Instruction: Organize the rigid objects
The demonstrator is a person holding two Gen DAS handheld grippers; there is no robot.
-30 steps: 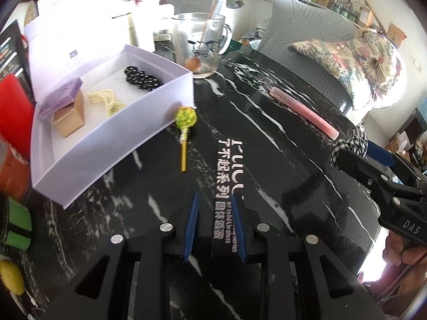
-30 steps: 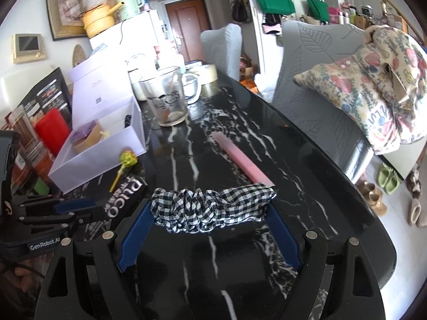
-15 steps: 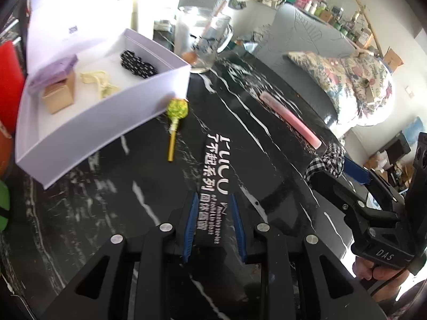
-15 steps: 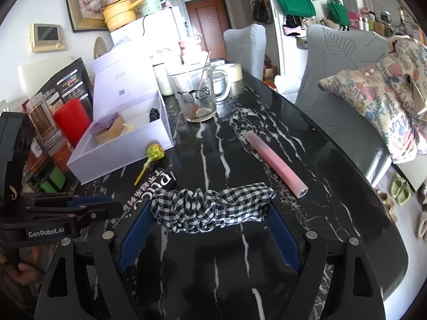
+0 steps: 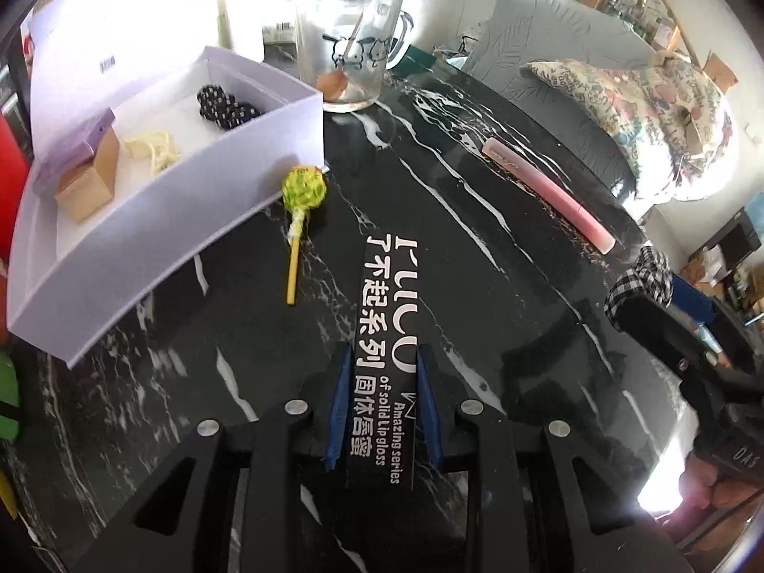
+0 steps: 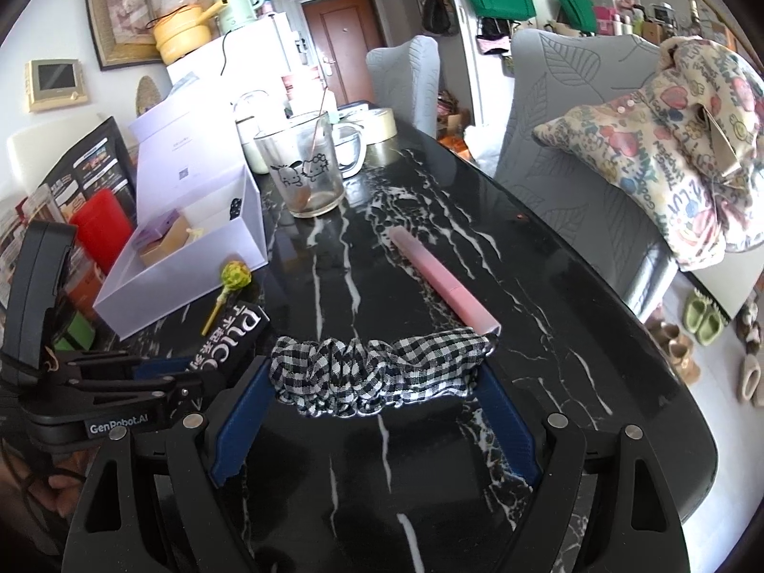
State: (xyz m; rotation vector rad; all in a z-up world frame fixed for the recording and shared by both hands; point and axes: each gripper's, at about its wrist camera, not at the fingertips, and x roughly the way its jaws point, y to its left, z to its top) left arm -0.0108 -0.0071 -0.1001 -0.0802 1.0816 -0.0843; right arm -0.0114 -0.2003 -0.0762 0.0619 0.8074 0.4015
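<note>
My left claw [image 5: 382, 410] is clamped narrow on the long black lip gloss box [image 5: 387, 334], blue pads pressed against both of its long sides, the box pointing forward over the dark marbled worktop [image 5: 477, 286]. My right claw [image 6: 377, 401] is spread wide, and a black-and-white checked scrunchie [image 6: 382, 372] is stretched across the gap from one pad to the other, so that claw is carrying it on its tips.

Where am I in the job? I judge it partly done. The white box [image 5: 157, 234] sits open at the left of the worktop and already holds a small brown carton with a purple lid [image 5: 86, 172], a pale yellow clip [image 5: 153, 148] and a dark dotted scrunchie [image 5: 224, 105]. Left outside are the lollipop [image 5: 301, 200], lying just beside the front wall of the white box with its stick pointing toward me, and the pink tube [image 5: 544, 191], lying on its own out to the right, well apart from the box. Add the two things in my claws and that is four items to put away, by my count.

The lip gloss box looks stiff and slim, matte black with bold white lettering along its top face, square-edged, sitting straight between my pads, not tilted. It should hold firm in this grip. A glass mug [image 5: 348, 47] with cartoon prints and a spoon in it stands just behind the white box's far corner, something to steer around.
</note>
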